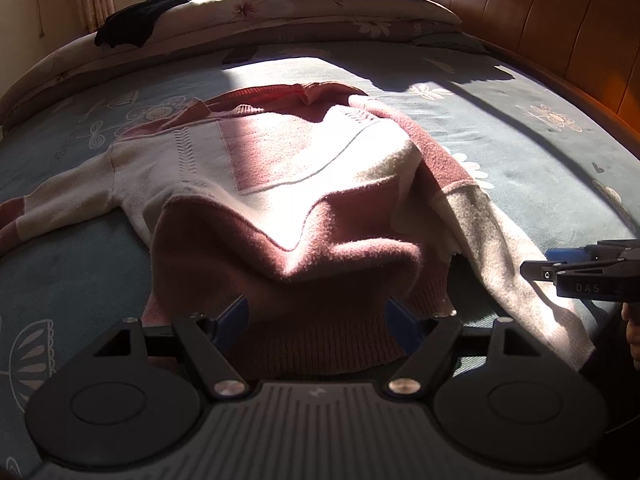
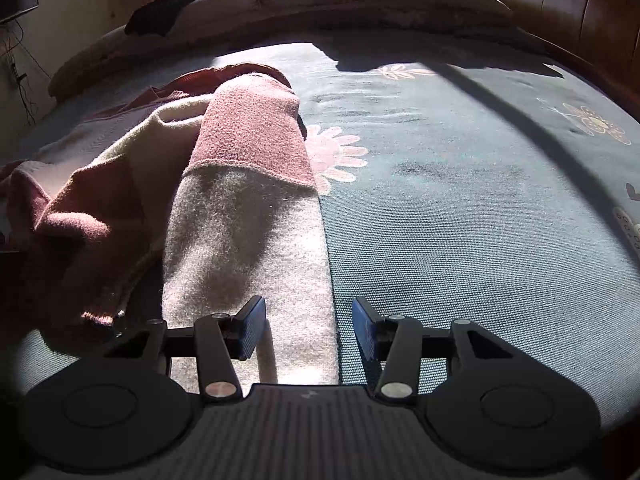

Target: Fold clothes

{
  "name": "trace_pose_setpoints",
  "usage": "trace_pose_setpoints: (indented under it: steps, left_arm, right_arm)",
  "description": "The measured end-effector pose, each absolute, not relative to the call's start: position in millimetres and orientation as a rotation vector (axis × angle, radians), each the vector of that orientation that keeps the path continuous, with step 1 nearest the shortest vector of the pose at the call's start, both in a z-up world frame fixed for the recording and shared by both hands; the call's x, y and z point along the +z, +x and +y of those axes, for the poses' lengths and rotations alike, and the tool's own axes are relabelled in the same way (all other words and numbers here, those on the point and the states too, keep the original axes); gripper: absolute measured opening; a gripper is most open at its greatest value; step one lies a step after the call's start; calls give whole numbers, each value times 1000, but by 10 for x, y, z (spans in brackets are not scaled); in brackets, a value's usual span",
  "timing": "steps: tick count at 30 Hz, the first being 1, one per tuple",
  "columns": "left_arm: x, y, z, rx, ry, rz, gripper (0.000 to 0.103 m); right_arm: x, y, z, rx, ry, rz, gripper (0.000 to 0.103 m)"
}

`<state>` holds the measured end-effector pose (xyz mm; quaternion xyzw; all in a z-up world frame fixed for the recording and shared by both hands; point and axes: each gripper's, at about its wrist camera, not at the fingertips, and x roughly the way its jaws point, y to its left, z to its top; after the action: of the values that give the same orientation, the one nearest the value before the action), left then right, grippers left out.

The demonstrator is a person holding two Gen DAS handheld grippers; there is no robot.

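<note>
Sweater [image 1: 280, 184], pink and cream, lies rumpled on the blue bedsheet [image 1: 520, 152]; the left gripper [image 1: 318, 320] gapes empty over its ribbed hem [image 1: 320, 344], the right gripper [image 2: 308, 328] half-open astride the cream sleeve [image 2: 248, 248], unpinched. I'd pinch both layers, then lift evenly. Only the left view shows the far-left sleeve; the right shows the sleeve edge between its pads.

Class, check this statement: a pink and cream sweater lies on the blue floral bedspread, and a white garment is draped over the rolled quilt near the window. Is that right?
One detail is wrong: the garment on the rolled quilt is black, not white, as the left wrist view shows. The rest holds: the pink and cream sweater lies on the blue floral bedspread.
</note>
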<state>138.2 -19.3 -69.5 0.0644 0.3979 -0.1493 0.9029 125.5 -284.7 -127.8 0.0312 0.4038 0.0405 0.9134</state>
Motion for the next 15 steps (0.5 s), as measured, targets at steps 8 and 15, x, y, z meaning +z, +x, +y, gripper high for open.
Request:
trace_pose_setpoints:
  steps: [8,15]
  left_arm:
    - [-707,1338,-242,-328,136,819,77]
    - [-674,1325,-192,-311,130,811,77]
  right_arm:
    - [-1205,1316,-2745,158,-2,849,11]
    - [-1018,1348,-2717,121,-153,804,10]
